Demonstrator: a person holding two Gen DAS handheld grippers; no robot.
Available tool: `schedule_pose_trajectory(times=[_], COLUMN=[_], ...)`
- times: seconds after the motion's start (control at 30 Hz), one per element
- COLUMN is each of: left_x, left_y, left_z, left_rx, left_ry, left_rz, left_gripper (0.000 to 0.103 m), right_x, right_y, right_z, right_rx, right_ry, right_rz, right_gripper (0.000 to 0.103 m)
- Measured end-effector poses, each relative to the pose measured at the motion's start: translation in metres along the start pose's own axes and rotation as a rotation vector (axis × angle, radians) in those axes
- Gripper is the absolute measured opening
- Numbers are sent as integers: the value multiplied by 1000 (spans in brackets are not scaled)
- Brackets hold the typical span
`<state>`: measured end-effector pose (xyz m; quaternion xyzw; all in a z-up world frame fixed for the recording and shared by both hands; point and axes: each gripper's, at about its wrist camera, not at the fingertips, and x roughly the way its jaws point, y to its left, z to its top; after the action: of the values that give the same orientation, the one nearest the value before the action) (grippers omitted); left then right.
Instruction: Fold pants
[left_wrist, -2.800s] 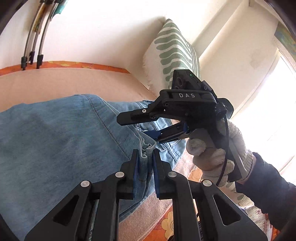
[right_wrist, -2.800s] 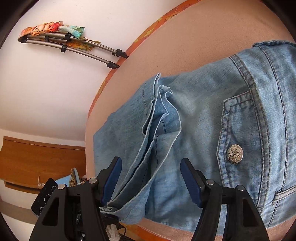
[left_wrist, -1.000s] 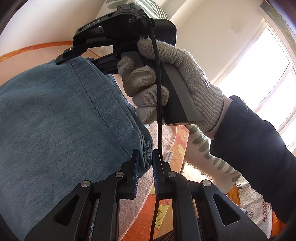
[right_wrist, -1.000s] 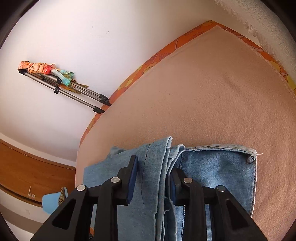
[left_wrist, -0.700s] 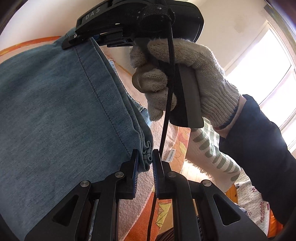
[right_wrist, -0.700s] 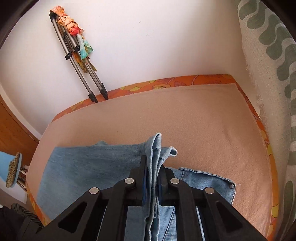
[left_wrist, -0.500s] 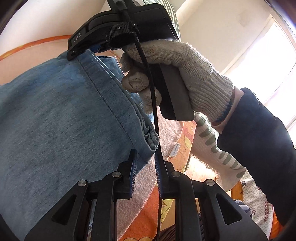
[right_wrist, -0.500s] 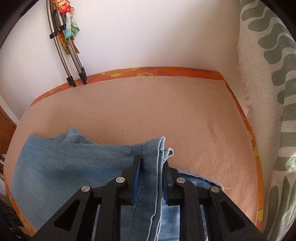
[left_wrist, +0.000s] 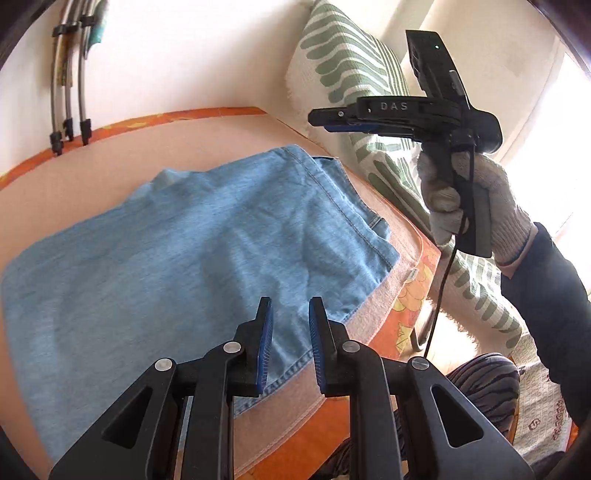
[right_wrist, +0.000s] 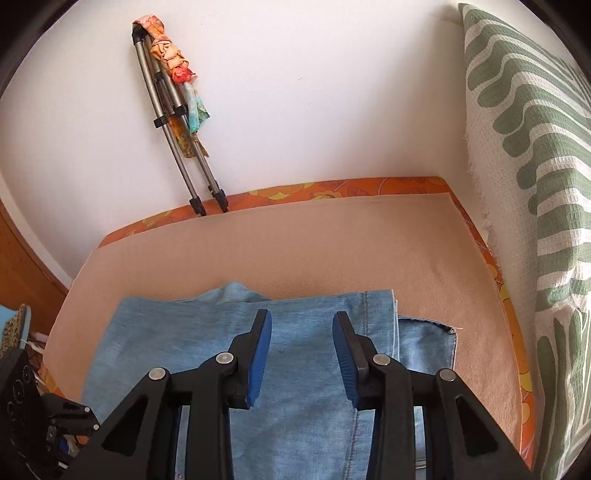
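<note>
1. Denim pants (left_wrist: 192, 236) lie folded over on a peach blanket (right_wrist: 332, 240) spread across an orange flowered mattress (right_wrist: 332, 190), one layer doubled on another, with a lower hem peeking out at the end toward a green-and-white patterned cushion (right_wrist: 535, 147).

2. Left tool (left_wrist: 290, 332) hovers above the near edge of the denim, its blue pads a little apart and nothing between them; the fabric lies below and beyond the tips, not touching them.

3. Right tool (right_wrist: 301, 350), gripped by a gloved hand (left_wrist: 469, 206), is raised clear over the pants, its jaws opening and empty; from its own camera the denim lies flat beneath and past the pads.

4. Release appears to be the step in hand. Done well, it means lifting both tools straight away from the cloth so the pads do not drag the top layer off line.

5. Before another fold, the offset hem by the cushion looks worth squaring and the slight ripple mid-fabric worth smoothing.

6. A folded tripod (right_wrist: 173, 122) leans on the wall, well apart from the work.
</note>
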<state>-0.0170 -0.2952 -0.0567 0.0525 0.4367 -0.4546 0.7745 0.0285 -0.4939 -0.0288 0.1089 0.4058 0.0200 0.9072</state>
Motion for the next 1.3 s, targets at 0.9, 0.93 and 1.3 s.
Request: schedule_pose_trajectory(times=[0.9, 0.93, 1.3], left_x=[-72, -72, -82], left_y=[191, 189, 187], left_z=[-101, -101, -117], left_rx=[-476, -464, -486], left_ry=[-10, -11, -23], left_rz=[168, 178, 153], left_gripper=[47, 47, 47], right_x=[160, 155, 146], right_y=[128, 135, 279], right_z=[-18, -15, -3], right_rx=[-82, -84, -210], right_ry=[320, 312, 391], right_rz=[-85, -72, 155], right_gripper=[36, 36, 59])
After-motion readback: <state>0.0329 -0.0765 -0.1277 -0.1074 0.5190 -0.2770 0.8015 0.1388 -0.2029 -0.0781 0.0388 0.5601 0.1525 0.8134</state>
